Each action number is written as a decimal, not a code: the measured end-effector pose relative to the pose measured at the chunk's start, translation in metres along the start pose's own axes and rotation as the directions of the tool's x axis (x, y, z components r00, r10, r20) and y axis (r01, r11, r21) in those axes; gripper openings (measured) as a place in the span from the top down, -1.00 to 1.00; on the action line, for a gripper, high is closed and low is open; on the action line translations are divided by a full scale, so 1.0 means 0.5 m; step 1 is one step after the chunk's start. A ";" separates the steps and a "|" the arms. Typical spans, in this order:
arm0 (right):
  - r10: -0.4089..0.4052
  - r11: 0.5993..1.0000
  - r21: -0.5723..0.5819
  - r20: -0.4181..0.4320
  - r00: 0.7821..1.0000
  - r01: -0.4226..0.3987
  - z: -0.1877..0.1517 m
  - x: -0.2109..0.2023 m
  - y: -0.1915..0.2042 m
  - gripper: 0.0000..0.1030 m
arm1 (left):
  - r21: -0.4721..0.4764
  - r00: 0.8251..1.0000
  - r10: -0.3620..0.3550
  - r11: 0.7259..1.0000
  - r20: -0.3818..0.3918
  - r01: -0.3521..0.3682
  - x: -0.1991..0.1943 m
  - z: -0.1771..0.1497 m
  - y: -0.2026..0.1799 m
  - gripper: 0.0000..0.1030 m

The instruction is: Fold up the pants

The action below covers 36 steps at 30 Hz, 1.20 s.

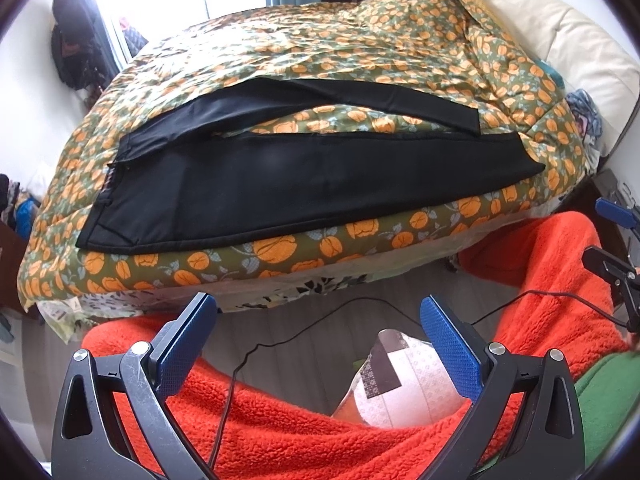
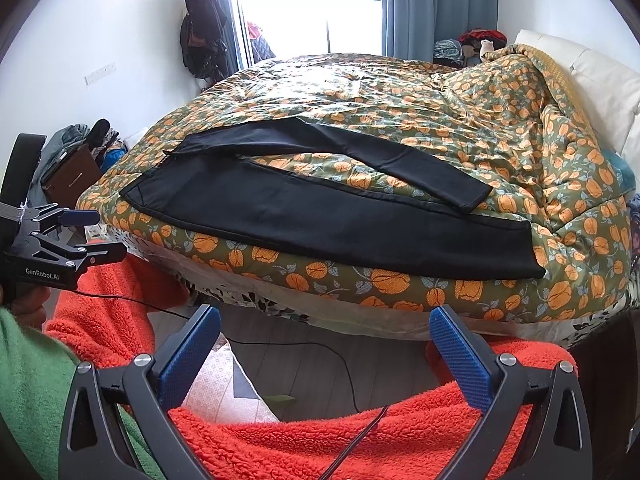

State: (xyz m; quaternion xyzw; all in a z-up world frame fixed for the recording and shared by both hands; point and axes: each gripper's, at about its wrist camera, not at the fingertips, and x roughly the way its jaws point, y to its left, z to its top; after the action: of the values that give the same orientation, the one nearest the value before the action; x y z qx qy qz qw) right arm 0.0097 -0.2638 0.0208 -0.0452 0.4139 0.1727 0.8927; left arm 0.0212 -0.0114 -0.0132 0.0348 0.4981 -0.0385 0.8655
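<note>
Black pants [image 1: 280,184] lie spread on the flowered quilt [image 1: 320,52] of the bed, waistband at the left, both legs running right, the far leg angled away from the near one. They also show in the right wrist view [image 2: 320,216]. My left gripper [image 1: 316,312] is open and empty, held back from the bed's near edge above orange fleece. My right gripper [image 2: 326,322] is open and empty, also short of the bed edge. The left gripper shows at the left of the right wrist view [image 2: 102,236], open. The right gripper shows at the right edge of the left wrist view [image 1: 604,232].
Orange fleece [image 2: 320,432] covers the person's legs below both grippers. A black cable [image 1: 304,332] runs over the grey floor. A patterned bag [image 1: 404,384] lies on the floor. A cream headboard [image 2: 600,76] is at the right. Clothes hang by the window [image 2: 204,24].
</note>
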 end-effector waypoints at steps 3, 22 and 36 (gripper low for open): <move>0.003 1.000 0.006 -0.005 1.000 -0.003 0.001 0.001 -0.002 -1.00 | 0.007 1.000 0.002 1.000 -0.008 -0.002 0.005 0.003 -0.003 -0.98; 0.009 0.999 -0.054 0.010 1.000 -0.008 0.025 0.020 0.020 -1.00 | -0.010 1.000 0.003 1.000 0.009 -0.003 0.006 0.018 0.004 -0.98; 0.028 0.994 -0.108 0.063 0.998 -0.021 0.024 0.008 0.040 -1.00 | -0.047 0.998 -0.011 0.999 0.057 0.014 0.001 0.032 0.019 -0.99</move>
State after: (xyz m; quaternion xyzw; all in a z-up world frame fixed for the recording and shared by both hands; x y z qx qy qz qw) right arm 0.0140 -0.2412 0.0270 -0.0826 0.3756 0.2071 0.8996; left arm 0.0363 -0.0038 -0.0055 0.0101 0.4745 -0.0332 0.8795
